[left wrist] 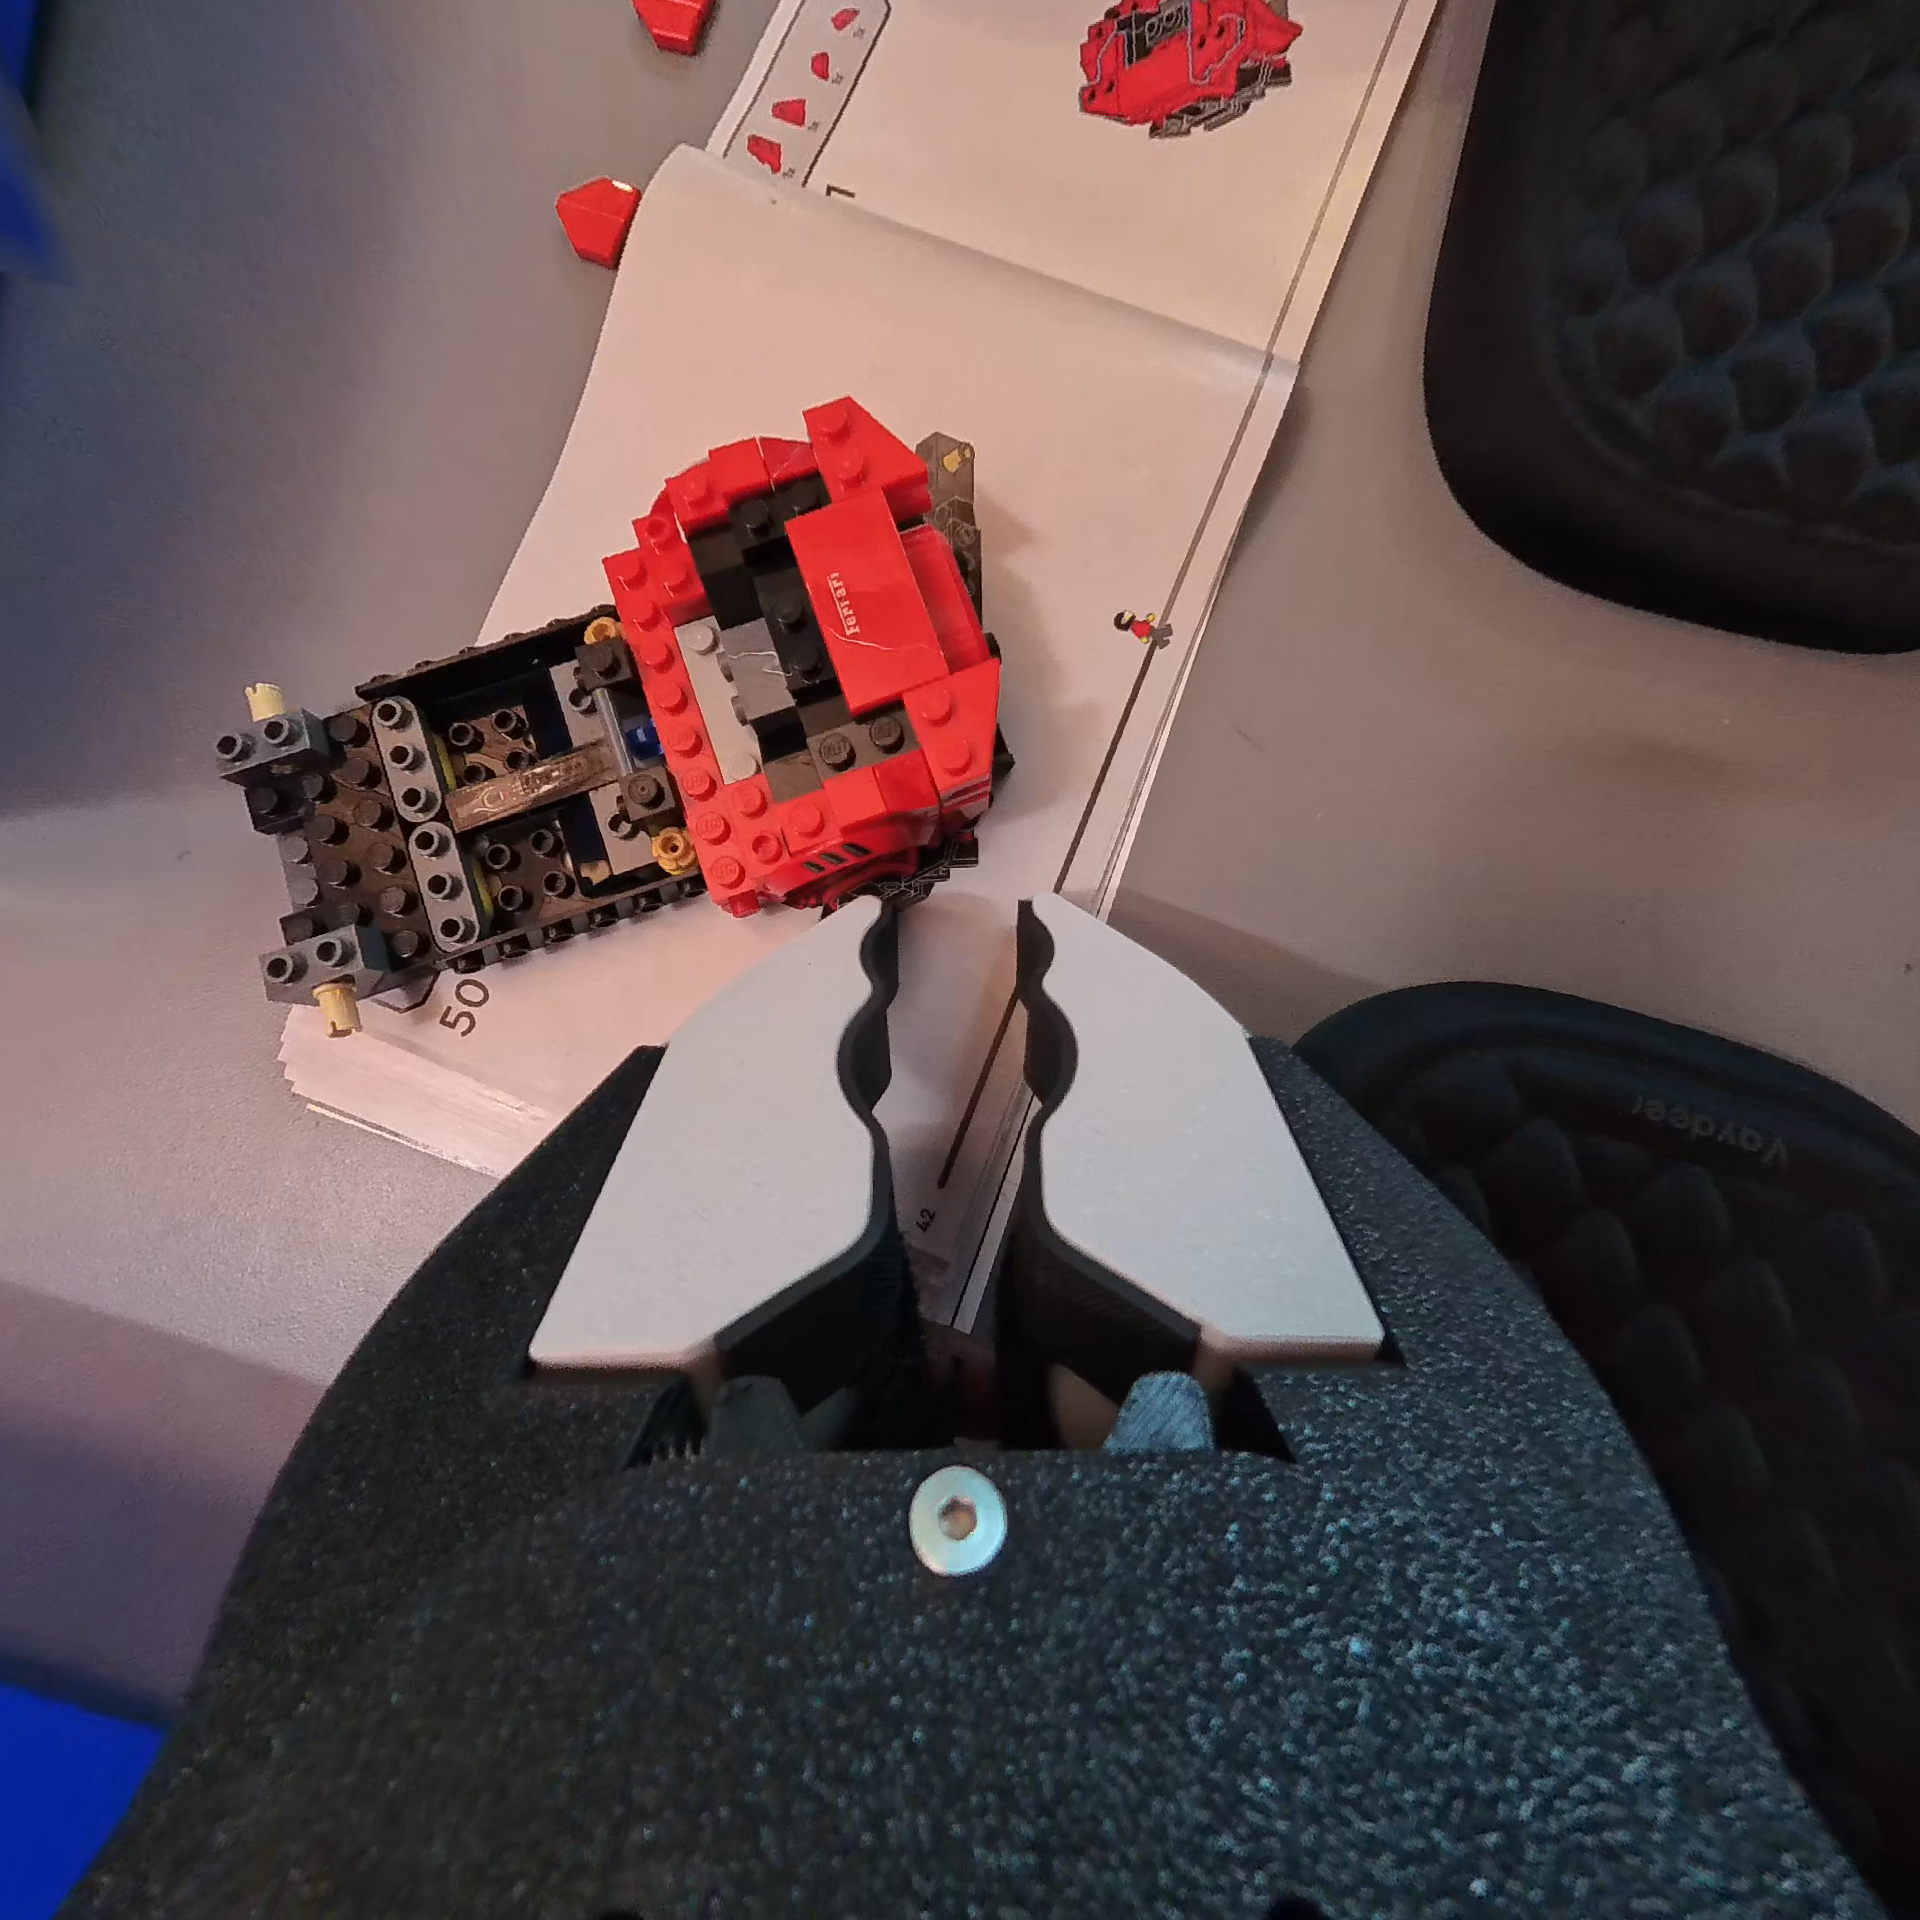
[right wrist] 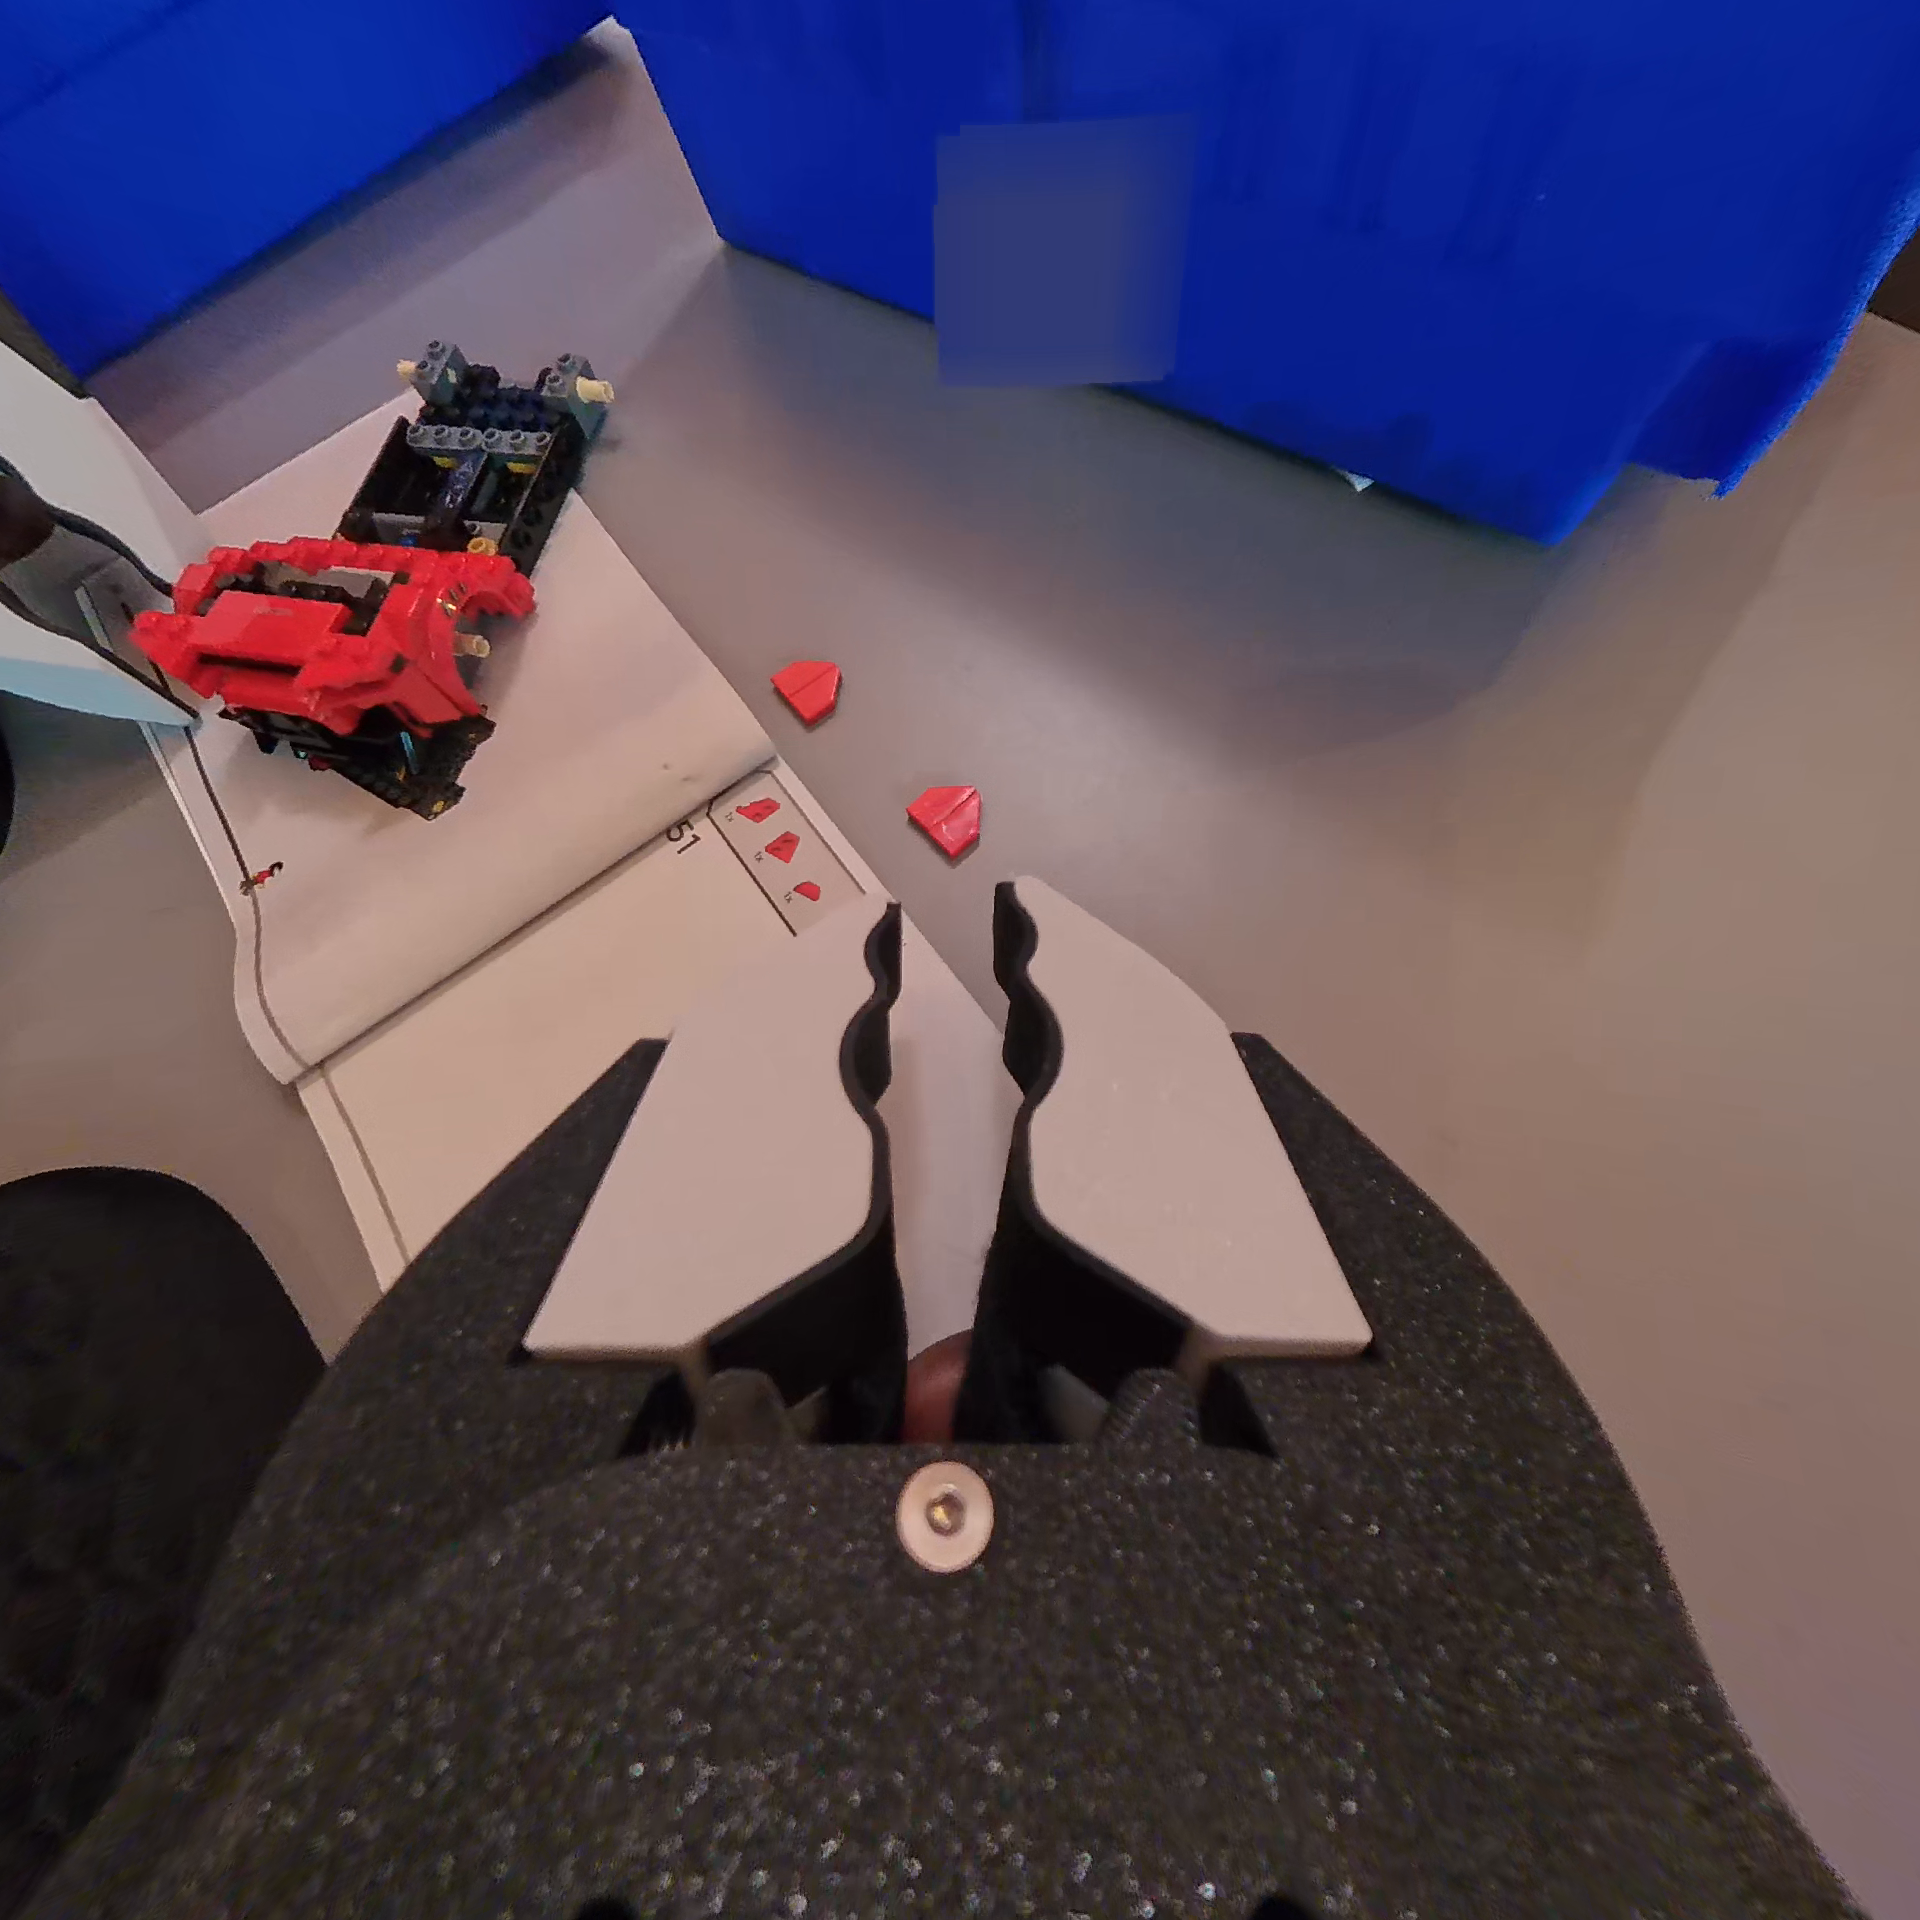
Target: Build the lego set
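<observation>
1. Both grippers are empty right now. The left gripper [left wrist: 951, 914] has its fingers spread a little, nothing between them, tips hovering just beside the red end of the half-built car [left wrist: 665, 727]. The right gripper [right wrist: 945, 904] is also slightly spread and holding nothing.
2. The car sits on the open instruction booklet [left wrist: 935, 343] on the grey desk [right wrist: 1351, 831]: red bodywork on one end, bare black chassis with tan axle pins on the other.
3. Two loose red wedge pieces lie on the desk just off the booklet's edge. The nearer wedge [right wrist: 945, 819] is close in front of the right gripper's tips; the farther wedge [right wrist: 807, 689] is a bit beyond it.
4. My guess is the step is grabbing the nearer wedge with the right gripper and fitting it to the red body.
5. Tips: that wedge is low and sloped, so come down nearly vertical and pinch across its flat sides, not the slope, or it'll squirt out.
6. Use the left gripper to steady the car by the red end before pressing, since the booklet under it looks slippery and curved.
7. Check which way the wedge points before seating it; the two look like mirrored parts, though I can't really tell.
</observation>
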A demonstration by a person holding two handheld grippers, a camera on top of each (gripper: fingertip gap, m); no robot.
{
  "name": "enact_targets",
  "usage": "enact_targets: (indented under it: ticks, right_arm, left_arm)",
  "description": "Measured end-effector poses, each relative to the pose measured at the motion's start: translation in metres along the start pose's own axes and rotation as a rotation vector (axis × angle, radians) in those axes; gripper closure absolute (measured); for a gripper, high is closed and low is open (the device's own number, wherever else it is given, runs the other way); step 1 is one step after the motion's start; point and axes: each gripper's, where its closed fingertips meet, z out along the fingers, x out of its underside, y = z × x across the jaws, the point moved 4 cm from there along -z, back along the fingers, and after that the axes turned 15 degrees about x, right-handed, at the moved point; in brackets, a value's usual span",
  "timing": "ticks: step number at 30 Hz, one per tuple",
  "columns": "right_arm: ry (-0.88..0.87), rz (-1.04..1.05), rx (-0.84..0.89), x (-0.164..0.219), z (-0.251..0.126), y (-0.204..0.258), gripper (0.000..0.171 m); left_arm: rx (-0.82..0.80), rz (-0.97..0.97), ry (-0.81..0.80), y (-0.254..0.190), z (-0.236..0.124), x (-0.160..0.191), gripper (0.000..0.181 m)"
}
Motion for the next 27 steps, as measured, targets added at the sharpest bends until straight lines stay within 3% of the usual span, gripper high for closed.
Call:
enact_targets:
  ticks: [27]
  right_arm:
    - [0.060,-0.052,0.016,0.0086,0.0068,0.0018,0.155]
  left_arm:
    - [0.007,0.011,-0.004,-0.0009,0.0003,0.0002,0.162]
